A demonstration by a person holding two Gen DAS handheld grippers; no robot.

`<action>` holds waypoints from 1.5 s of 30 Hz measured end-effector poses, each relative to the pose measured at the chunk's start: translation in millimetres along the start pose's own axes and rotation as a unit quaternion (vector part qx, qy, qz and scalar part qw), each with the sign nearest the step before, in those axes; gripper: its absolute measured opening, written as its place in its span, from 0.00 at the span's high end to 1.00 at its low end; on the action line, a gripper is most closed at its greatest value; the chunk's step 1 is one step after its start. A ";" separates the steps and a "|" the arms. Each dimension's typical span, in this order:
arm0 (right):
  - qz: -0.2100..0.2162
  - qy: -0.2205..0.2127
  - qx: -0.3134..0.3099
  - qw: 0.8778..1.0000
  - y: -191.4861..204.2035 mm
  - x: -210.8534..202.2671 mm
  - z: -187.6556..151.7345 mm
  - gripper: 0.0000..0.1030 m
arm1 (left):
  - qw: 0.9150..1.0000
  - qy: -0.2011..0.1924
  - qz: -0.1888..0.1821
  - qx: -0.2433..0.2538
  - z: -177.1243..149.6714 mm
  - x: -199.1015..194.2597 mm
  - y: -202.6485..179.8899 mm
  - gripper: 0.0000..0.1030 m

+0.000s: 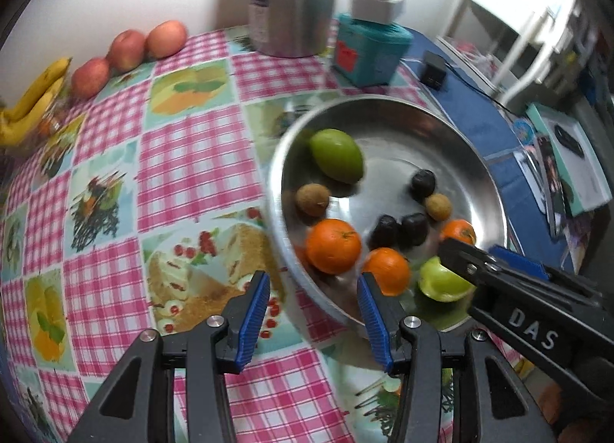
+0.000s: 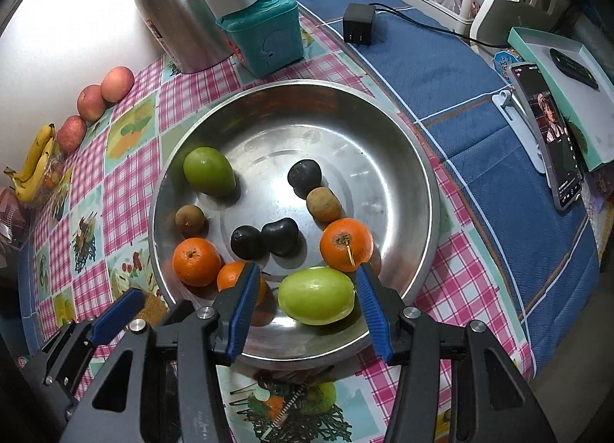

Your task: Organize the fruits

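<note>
A steel bowl (image 2: pixel 424 159) on the checked tablecloth holds two green fruits, three oranges, three dark fruits and two small brown ones. My right gripper (image 2: pixel 307 289) points down over the bowl's near side, open. The nearer green fruit (image 2: pixel 315 301) lies between its blue pads, with a gap at the left pad. An orange (image 2: pixel 346 244) sits just beyond. My left gripper (image 1: pixel 312 301) is open and empty above the tablecloth at the bowl's (image 1: pixel 493 182) left rim. In the left wrist view the right gripper (image 1: pixel 483 257) overlaps that green fruit (image 1: pixel 437 283).
Three reddish apples (image 2: pixel 91 101) and bananas (image 2: pixel 32 166) line the wall at far left. A steel flask (image 2: pixel 169 17), a teal box (image 2: pixel 264 40) and a black charger (image 2: pixel 358 24) stand behind the bowl. A phone on a stand (image 2: pixel 552 136) sits on the blue cloth, right.
</note>
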State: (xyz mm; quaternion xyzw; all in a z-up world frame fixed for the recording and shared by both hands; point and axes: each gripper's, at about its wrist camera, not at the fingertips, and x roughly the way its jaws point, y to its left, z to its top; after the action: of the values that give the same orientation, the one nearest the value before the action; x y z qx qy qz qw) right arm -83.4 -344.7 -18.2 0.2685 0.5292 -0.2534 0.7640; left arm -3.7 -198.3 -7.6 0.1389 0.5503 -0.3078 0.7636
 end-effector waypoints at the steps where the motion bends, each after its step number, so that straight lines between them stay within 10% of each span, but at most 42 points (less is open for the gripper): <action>1: 0.000 0.001 -0.001 1.000 0.0 0.2 -0.1 0.48 | 1.000 -0.003 0.003 -0.012 0.9 -1.5 5.8 0.50; 20: 0.010 -0.018 -0.058 0.998 33.3 -3.9 0.5 0.48 | 0.984 -0.029 0.065 -0.163 0.6 -15.2 85.5 0.44; 27: 0.011 -0.020 -0.074 0.997 40.2 0.3 0.6 0.48 | 0.981 -0.023 0.079 -0.173 -0.7 -12.0 93.1 0.23; 37: 0.001 -0.039 -0.092 0.995 45.3 8.5 1.6 0.29 | 0.979 -0.022 0.099 -0.175 -2.8 -7.2 99.5 0.00; 45: 0.000 -0.054 -0.092 0.994 44.2 6.4 2.9 0.16 | 0.979 -0.028 0.117 -0.164 -3.0 -6.5 101.6 0.00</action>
State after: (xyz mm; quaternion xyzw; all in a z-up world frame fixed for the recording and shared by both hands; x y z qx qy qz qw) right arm -49.8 -315.1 -17.1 0.1829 0.5080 -0.2174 0.8131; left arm 55.9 -116.1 -15.5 0.0662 0.5517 -0.1257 0.8219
